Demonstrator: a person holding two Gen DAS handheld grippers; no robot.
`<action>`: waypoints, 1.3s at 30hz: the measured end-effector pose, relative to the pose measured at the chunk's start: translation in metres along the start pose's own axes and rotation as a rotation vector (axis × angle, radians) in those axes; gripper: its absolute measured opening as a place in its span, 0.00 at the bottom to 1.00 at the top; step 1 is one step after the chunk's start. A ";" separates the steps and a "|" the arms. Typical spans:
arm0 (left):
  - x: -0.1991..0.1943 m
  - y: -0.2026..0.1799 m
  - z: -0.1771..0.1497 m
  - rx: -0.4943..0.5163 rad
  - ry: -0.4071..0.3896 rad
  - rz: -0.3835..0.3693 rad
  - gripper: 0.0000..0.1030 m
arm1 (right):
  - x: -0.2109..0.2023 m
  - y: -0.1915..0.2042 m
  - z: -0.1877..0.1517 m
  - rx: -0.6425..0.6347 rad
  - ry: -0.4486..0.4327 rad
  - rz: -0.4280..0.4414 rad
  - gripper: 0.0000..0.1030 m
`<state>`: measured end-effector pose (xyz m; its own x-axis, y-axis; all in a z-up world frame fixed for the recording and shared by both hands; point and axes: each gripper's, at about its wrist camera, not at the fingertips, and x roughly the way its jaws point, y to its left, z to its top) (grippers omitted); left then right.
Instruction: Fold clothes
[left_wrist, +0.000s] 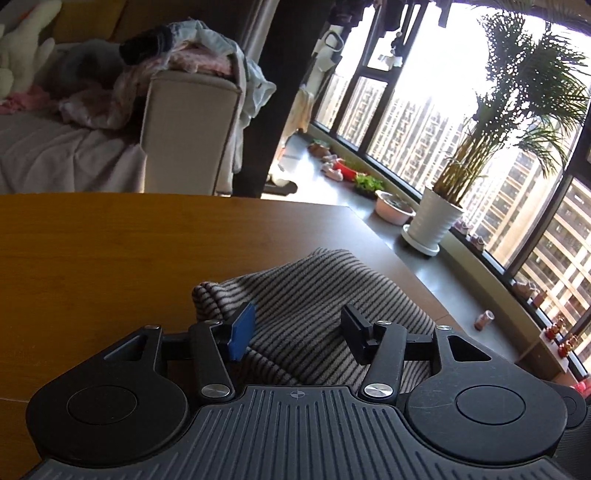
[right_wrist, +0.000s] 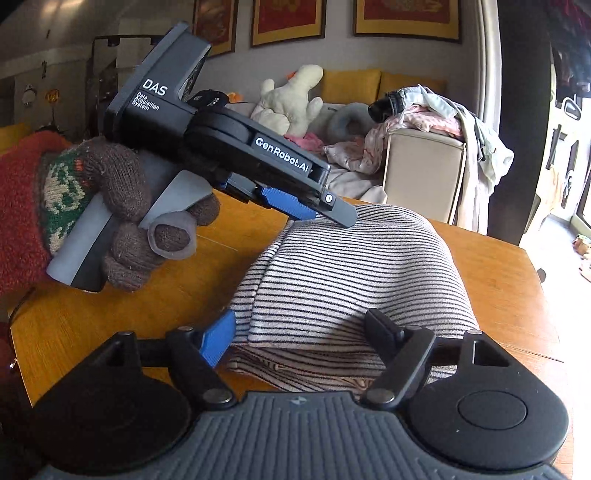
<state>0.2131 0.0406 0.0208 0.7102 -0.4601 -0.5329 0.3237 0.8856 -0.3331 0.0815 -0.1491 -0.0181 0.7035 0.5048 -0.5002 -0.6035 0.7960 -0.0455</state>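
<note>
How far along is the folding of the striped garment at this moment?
Done: the striped garment already lies doubled into a layered bundle on the wooden table. In hand: both grippers are open over it, the left gripper above its far end, the right gripper at the near folded edge. Left: any final fold, plus the clothes pile on the sofa arm.

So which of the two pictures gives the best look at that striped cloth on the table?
The right wrist view. There the striped cloth lies folded in layers on the wooden table, nearly whole, with the left claw at its far edge. The left wrist view shows only a darker, shadowed part between that claw's open fingers.
</note>
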 end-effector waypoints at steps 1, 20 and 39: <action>-0.003 0.000 0.001 -0.004 -0.014 -0.002 0.55 | 0.000 0.002 0.000 -0.013 0.000 -0.004 0.80; 0.008 0.026 -0.007 -0.079 0.022 -0.083 0.58 | 0.084 -0.148 0.069 0.466 0.085 0.012 0.71; -0.026 0.000 0.001 -0.116 0.002 0.047 0.88 | 0.075 -0.145 0.047 0.439 0.055 -0.053 0.65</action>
<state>0.1950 0.0527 0.0359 0.7218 -0.4185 -0.5513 0.2157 0.8929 -0.3952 0.2393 -0.2110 -0.0088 0.7014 0.4502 -0.5526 -0.3424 0.8928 0.2928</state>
